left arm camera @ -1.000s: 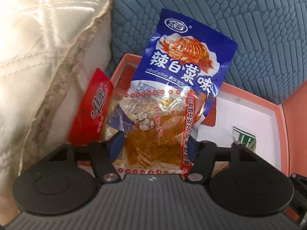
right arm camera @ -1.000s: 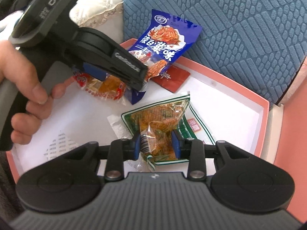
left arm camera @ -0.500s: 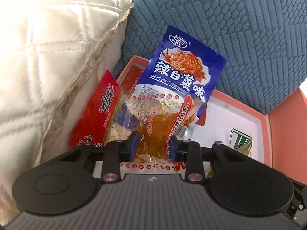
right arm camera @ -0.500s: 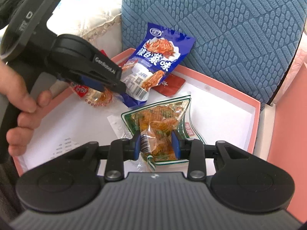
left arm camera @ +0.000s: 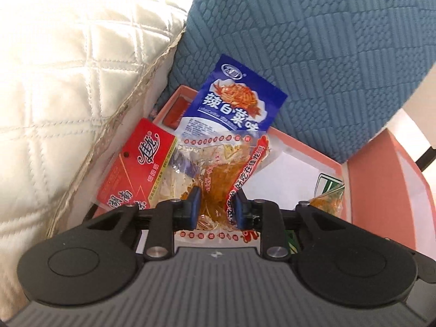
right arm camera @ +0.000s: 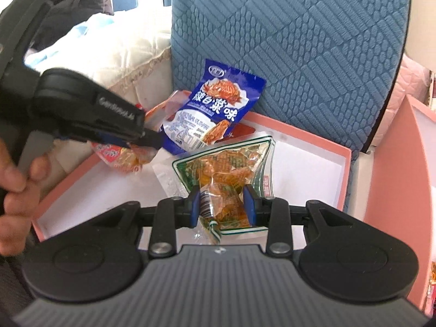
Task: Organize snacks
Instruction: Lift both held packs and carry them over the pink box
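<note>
My left gripper (left arm camera: 215,207) is shut on a red-and-clear snack pack (left arm camera: 218,163) of orange strips; its jaws are pinching tight, pads pressing the clear lower part. In the right wrist view this pack (right arm camera: 122,158) hangs from the left gripper (right arm camera: 152,141) over the left side of the pink box (right arm camera: 313,139). A blue packet (left arm camera: 234,106) leans on the blue cushion just behind it. My right gripper (right arm camera: 222,204) is shut on a green-edged clear packet (right arm camera: 226,163) of orange pieces, held above the box's white floor.
A blue textured cushion (right arm camera: 286,41) stands behind the box. A white quilted pillow (left arm camera: 68,81) presses against the box's left side. A pink upright panel (right arm camera: 395,177) stands at the right. A hand (right arm camera: 13,185) grips the left tool. A small red packet (right arm camera: 242,130) lies at the box's back.
The left jaws went from wide apart to pinched on the red snack pack, then rose with it. The right gripper lifted a little with the green packet still held.
</note>
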Demonstrator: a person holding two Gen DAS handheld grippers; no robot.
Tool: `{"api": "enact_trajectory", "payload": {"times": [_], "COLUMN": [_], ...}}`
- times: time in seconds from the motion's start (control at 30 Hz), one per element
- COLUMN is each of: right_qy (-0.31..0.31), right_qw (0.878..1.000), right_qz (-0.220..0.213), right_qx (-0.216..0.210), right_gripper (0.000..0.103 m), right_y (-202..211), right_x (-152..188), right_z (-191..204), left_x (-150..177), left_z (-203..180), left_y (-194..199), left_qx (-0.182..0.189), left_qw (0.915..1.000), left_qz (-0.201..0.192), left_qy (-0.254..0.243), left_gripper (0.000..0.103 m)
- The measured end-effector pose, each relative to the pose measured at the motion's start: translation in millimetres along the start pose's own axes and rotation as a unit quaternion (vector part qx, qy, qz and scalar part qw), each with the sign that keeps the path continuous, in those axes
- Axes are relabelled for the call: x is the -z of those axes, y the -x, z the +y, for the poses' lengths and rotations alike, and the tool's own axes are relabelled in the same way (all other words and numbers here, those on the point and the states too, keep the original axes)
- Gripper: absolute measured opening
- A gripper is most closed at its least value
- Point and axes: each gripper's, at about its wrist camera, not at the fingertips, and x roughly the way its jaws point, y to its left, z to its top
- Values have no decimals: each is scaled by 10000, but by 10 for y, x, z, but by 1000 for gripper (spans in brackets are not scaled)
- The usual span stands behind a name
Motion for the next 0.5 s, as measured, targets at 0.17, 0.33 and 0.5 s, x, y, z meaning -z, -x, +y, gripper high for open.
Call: {"api": "enact_trajectory", "payload": {"times": [0.17,0.33,0.5], "right_qy": [-63,-105,-244], "right_qw": [9999,9997,9992], "right_qz": [-106,-195,-315], "right_qx": [34,82,97], "right_gripper": [35,35,35], "right_y": [158,310,538], "right_x": [15,4,-14], "right_z": [-8,-42,-95], "left_x": [82,145,147], "left_z": [-27,-144,-250], "left_y": [150,369,674], "left_qx": [101,233,332], "left_qw": [9999,9995,9985], "left_qz": [-108,-233,-444], "left_qy": [-28,4,39], "left_gripper": [29,29,29]}}
